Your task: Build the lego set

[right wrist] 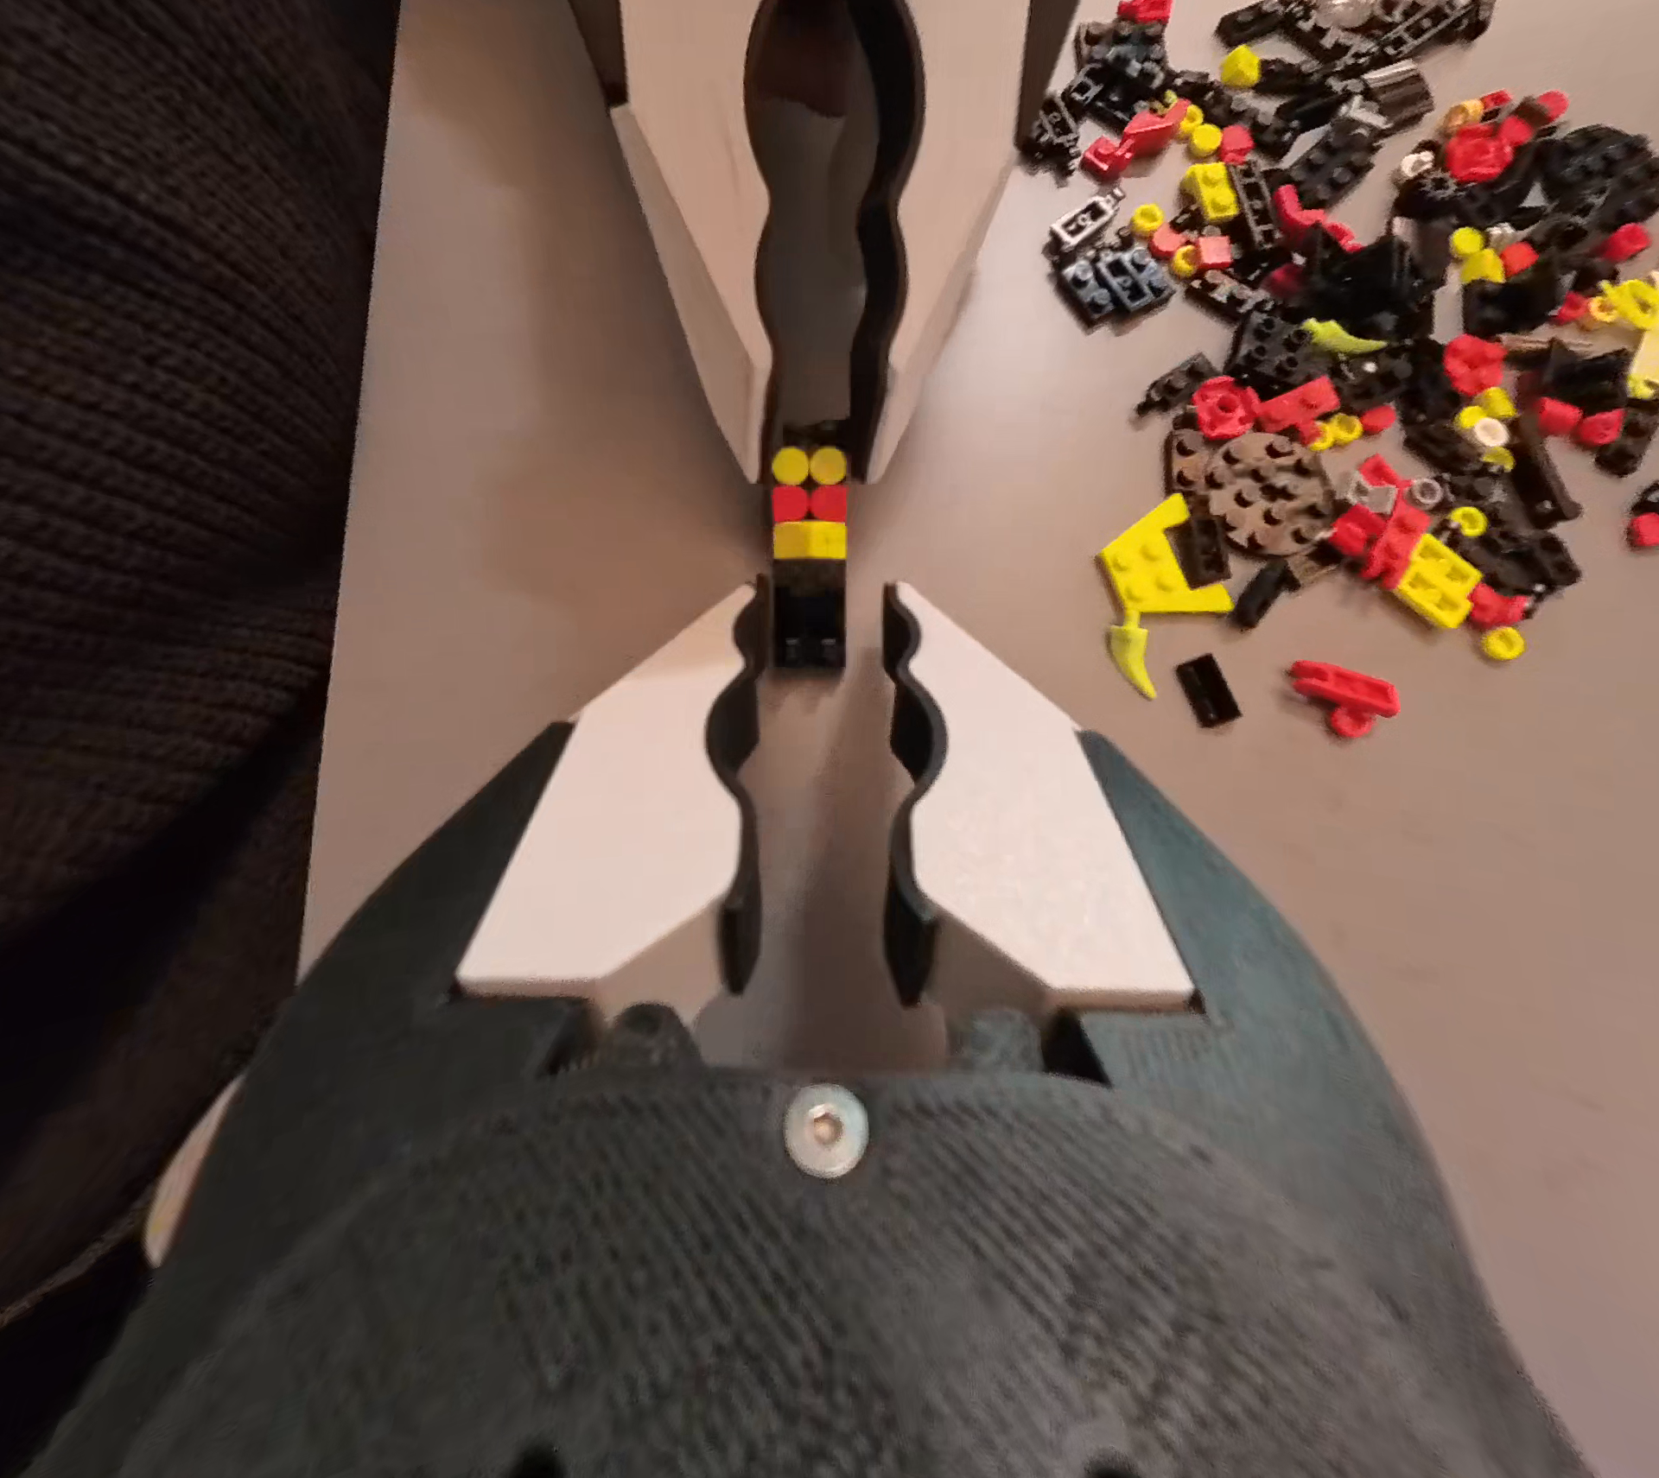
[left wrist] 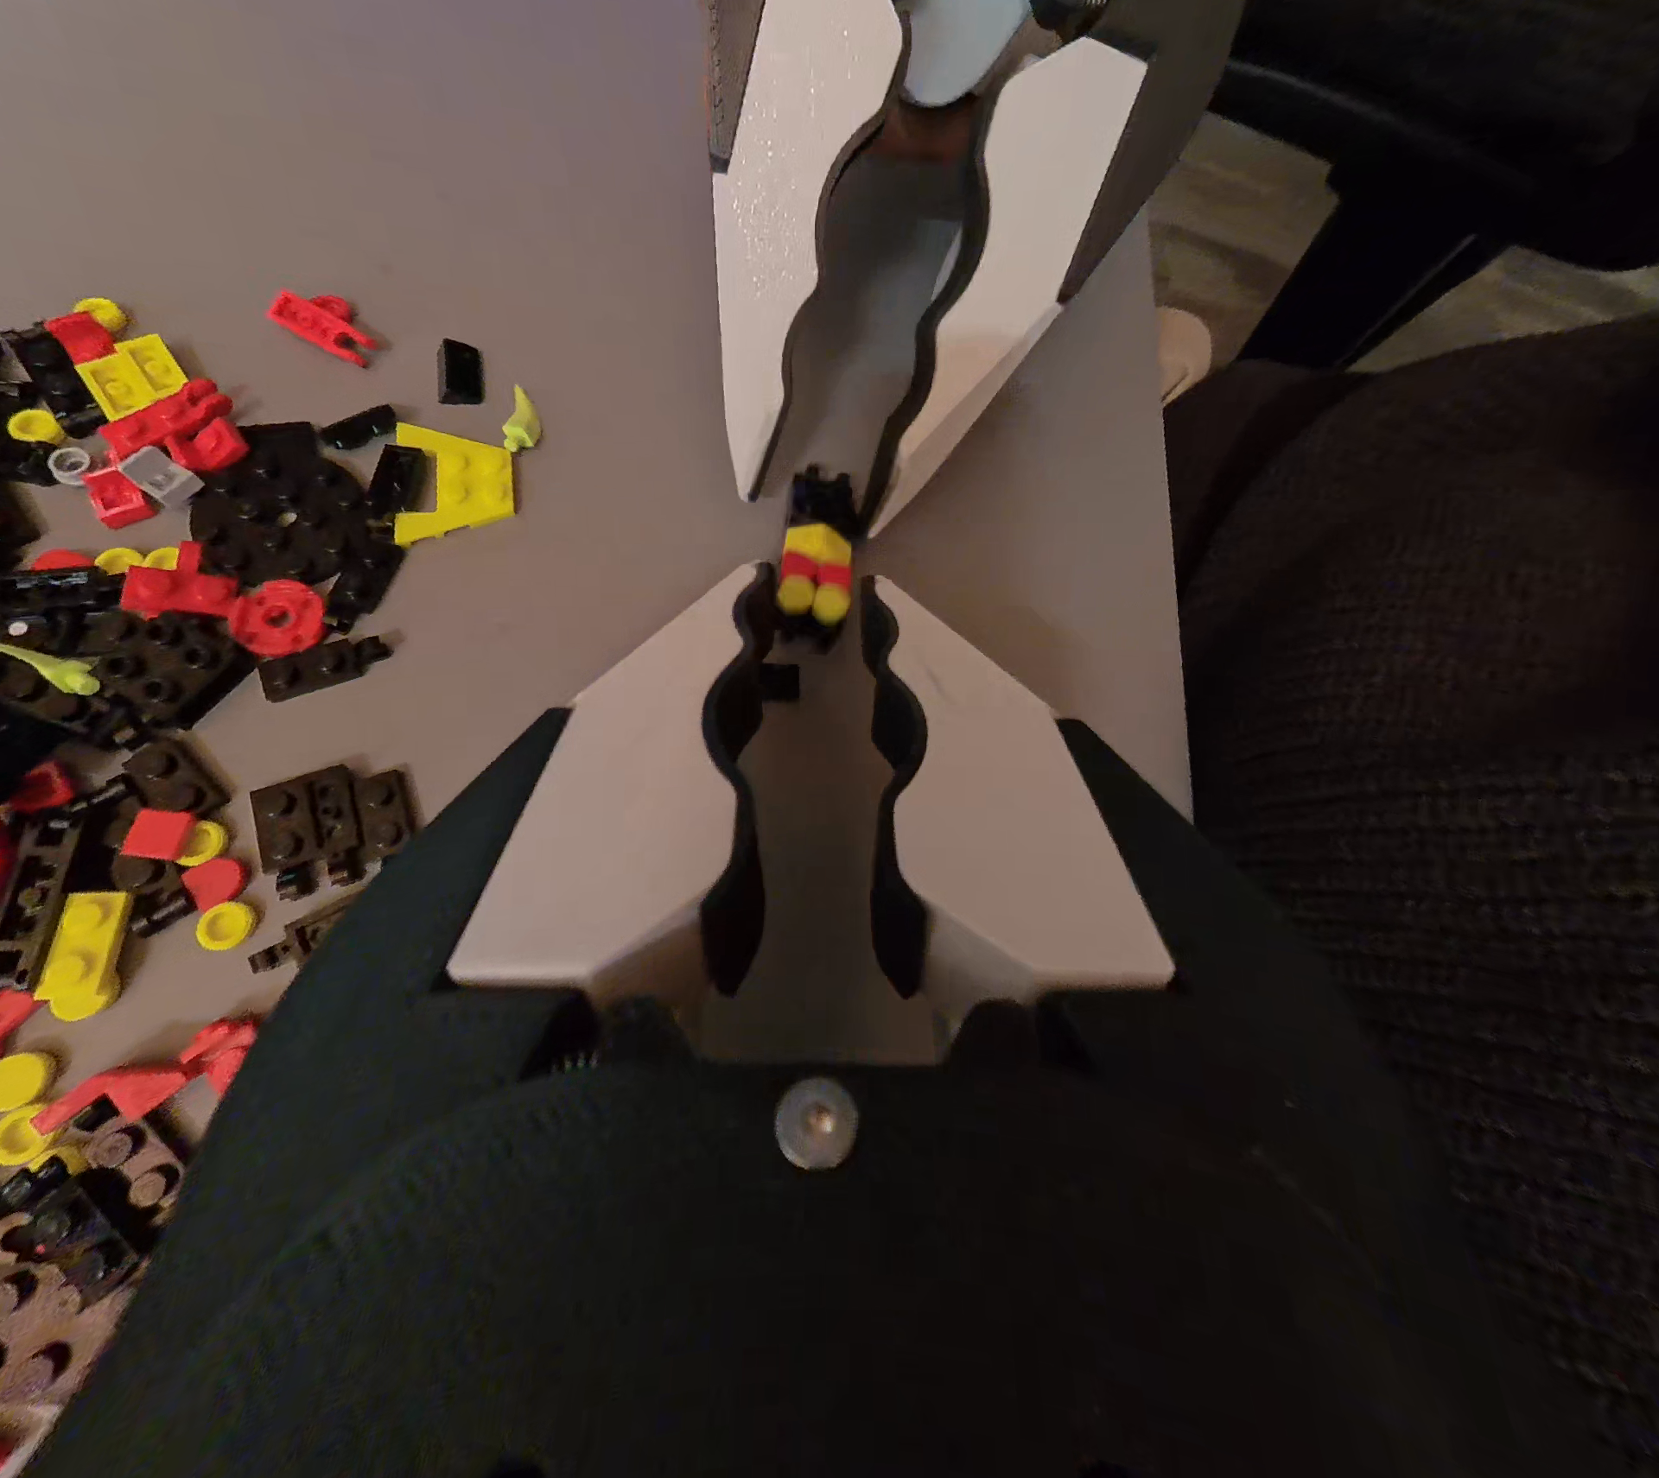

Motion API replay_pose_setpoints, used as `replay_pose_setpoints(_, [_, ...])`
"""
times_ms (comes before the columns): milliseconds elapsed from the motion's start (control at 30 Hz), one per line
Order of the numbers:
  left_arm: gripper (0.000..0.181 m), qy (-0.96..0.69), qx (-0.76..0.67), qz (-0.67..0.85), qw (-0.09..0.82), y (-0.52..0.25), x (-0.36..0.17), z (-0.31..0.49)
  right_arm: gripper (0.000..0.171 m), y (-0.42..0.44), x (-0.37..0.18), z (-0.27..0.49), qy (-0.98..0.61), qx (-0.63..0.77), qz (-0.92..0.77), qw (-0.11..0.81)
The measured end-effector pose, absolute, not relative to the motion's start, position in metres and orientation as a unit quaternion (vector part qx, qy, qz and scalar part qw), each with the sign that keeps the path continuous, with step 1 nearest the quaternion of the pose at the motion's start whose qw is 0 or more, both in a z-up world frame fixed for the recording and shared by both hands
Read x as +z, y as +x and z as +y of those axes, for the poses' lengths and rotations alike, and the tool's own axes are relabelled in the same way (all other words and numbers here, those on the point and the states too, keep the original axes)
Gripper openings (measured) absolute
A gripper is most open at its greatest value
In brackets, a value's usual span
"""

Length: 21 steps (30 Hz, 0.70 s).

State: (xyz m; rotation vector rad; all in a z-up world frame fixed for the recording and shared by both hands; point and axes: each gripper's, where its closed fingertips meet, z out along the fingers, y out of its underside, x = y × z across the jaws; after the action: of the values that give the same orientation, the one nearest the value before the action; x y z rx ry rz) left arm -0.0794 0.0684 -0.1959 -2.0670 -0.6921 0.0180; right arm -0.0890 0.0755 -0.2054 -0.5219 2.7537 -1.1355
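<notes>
A small lego assembly (left wrist: 812,569) of a black base with yellow and red pieces and round yellow studs is held above the grey table between the two grippers, which face each other tip to tip. My left gripper (left wrist: 812,582) is shut on its yellow-and-red end; in the right wrist view this gripper (right wrist: 812,470) comes in from the top. My right gripper (right wrist: 821,591) flanks the black end of the assembly (right wrist: 808,528), with a small gap showing at its right finger. In the left wrist view it (left wrist: 812,510) comes from the top.
A pile of loose black, red and yellow lego pieces (left wrist: 179,582) lies left of the grippers, and it shows at the right in the right wrist view (right wrist: 1391,313). The table edge (left wrist: 1167,537) runs close beside the grippers. A person's dark knit garment (left wrist: 1436,717) lies beyond it.
</notes>
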Motion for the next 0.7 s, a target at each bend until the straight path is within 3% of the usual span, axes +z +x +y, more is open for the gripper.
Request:
replay_pose_setpoints(133, [0.037,-0.854,0.02,-0.269,0.445,-0.078,-0.198,0.064,0.015,-0.088,-0.209,0.077,-0.188,-0.365,0.911,0.047])
replay_pose_setpoints(367, [0.04,-0.887,0.094,-0.229,0.389,-0.082,-0.203,0.041,0.021,-0.087,-0.206,0.079,-0.187,-0.371,0.908,0.059])
replay_pose_setpoints(633, [0.027,-0.9,0.134,-0.209,0.359,-0.085,-0.216,0.042,0.017,-0.084,-0.214,0.083,-0.209,-0.346,0.913,0.052])
replay_pose_setpoints(700, [0.016,-0.899,0.143,-0.215,0.355,-0.088,-0.215,0.04,0.017,-0.085,-0.214,0.084,-0.207,-0.346,0.914,0.052])
